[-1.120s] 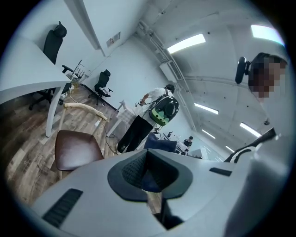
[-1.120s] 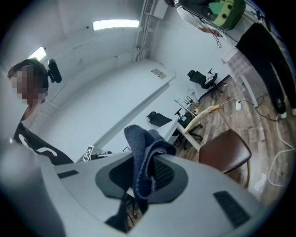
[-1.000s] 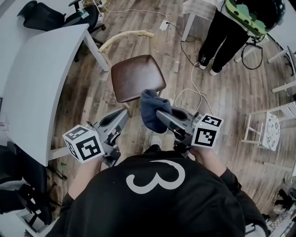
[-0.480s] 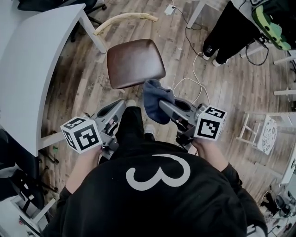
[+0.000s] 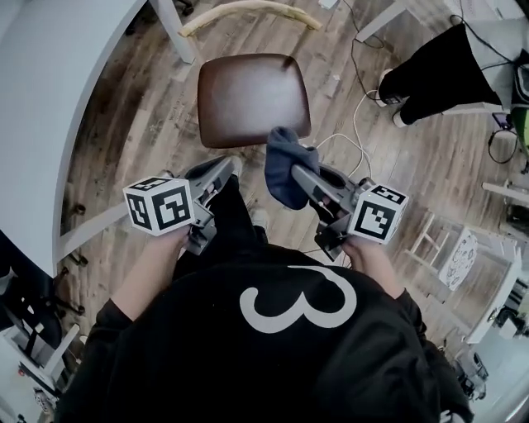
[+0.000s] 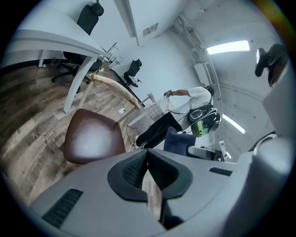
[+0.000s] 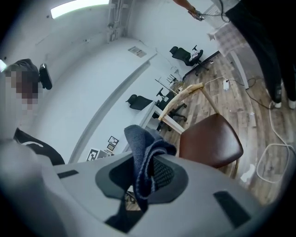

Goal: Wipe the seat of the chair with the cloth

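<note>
1. The dark blue bunched cloth (image 5: 283, 157) (image 7: 143, 152) was clamped between the jaws of the right gripper (image 5: 299, 178) (image 7: 147, 173). A loose fold stood above the jaw tips.
2. The cloth was held just off the near edge of the glossy brown padded chair seat (image 5: 252, 99) (image 7: 210, 139). No contact with the seat could be seen.
3. The left gripper (image 5: 221, 169) (image 6: 147, 159) was closed on nothing, jaws together, near the seat's front-left corner.
4. The seat was bare, and the pale curved wooden backrest (image 5: 248, 10) lay at its far side. Wiping was judged not yet begun.
5. To do the step well:
   - The cloth should be lowered until fabric, not jaw tips, met the seat.
   - Light, even pressure was advised.
   - Overlapping strokes from the far edge to the near edge were advised.
   - A firm clamp was needed, since the loose fold could be dragged out.
   - The chair could slide on the wood plank floor (image 5: 165, 124), so steadying with the left gripper was worth considering.
</note>
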